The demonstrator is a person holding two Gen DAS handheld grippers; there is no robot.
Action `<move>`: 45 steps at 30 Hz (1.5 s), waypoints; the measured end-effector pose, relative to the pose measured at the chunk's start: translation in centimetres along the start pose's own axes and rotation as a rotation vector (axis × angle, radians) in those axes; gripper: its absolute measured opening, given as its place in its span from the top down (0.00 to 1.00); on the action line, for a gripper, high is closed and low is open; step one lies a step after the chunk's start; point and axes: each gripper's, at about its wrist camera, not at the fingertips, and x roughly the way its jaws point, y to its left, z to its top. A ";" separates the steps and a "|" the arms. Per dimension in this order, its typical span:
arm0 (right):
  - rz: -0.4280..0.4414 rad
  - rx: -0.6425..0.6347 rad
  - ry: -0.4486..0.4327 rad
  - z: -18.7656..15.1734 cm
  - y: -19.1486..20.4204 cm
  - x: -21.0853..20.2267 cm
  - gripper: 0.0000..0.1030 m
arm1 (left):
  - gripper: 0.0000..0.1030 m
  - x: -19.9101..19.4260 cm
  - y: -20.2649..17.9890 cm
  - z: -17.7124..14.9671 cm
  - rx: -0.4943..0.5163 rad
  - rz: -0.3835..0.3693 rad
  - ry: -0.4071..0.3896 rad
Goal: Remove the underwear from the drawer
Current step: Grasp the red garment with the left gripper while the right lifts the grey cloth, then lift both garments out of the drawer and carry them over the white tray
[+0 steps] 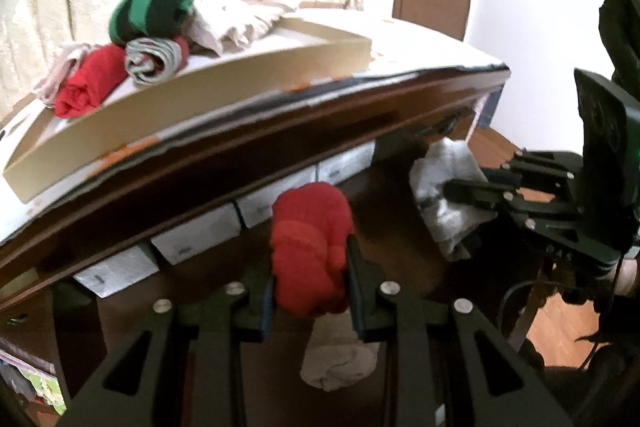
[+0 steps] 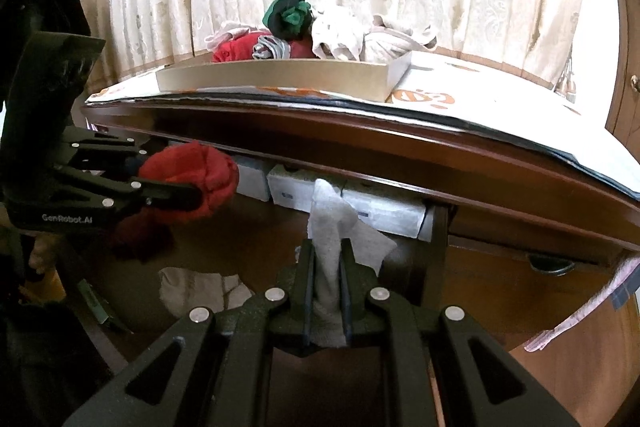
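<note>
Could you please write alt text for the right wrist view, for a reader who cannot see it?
The right gripper is shut on a grey-white garment over an open drawer. At left, the left gripper holds a red bundle. Above, a cardboard tray holds more clothes.

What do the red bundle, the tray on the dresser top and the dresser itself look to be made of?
Red bundle: soft knit cloth, matte, bulging between the left gripper pads.
Tray: probably cardboard, with dull tan walls and thin straight edges.
Dresser: apparently dark wood with a glossy varnish; its front edge reflects light.
</note>
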 end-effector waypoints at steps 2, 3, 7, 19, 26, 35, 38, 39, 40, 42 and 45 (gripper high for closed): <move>0.003 -0.004 -0.014 0.1 0.1 -0.2 0.88 | 0.74 -0.2 0.2 0.1 -0.007 0.007 -0.013; 0.002 -0.007 -0.020 0.1 0.2 -0.3 0.88 | 0.74 -0.3 0.2 0.2 -0.008 0.012 -0.020; 0.001 -0.022 -0.047 0.5 0.5 -0.9 0.88 | 0.74 -0.6 0.2 0.3 -0.005 0.018 -0.036; 0.006 -0.046 -0.091 1.6 1.3 -2.2 0.88 | 0.74 -1.8 0.0 0.7 0.005 0.030 -0.080; 0.028 -0.056 -0.130 3.0 2.0 -3.3 0.88 | 0.73 -3.7 -0.2 1.7 0.019 0.036 -0.140; 0.046 -0.074 -0.177 5.5 2.3 -4.4 0.88 | 0.73 -6.0 0.3 4.1 0.028 0.049 -0.210; 0.053 -0.075 -0.183 6.4 2.2 -4.5 0.88 | 0.73 -6.4 0.5 5.2 0.042 0.055 -0.226; 0.055 -0.074 -0.185 6.6 2.1 -4.6 0.88 | 0.73 -6.4 0.6 5.4 0.043 0.054 -0.229; 0.057 -0.073 -0.188 6.9 2.0 -4.6 0.88 | 0.73 -6.5 0.8 5.9 0.045 0.053 -0.233; 0.057 -0.074 -0.193 7.6 1.7 -4.7 0.88 | 0.74 -6.6 0.9 6.6 0.054 0.061 -0.241; 0.060 -0.076 -0.203 8.5 1.4 -4.9 0.88 | 0.74 -6.6 1.2 7.6 0.055 0.059 -0.245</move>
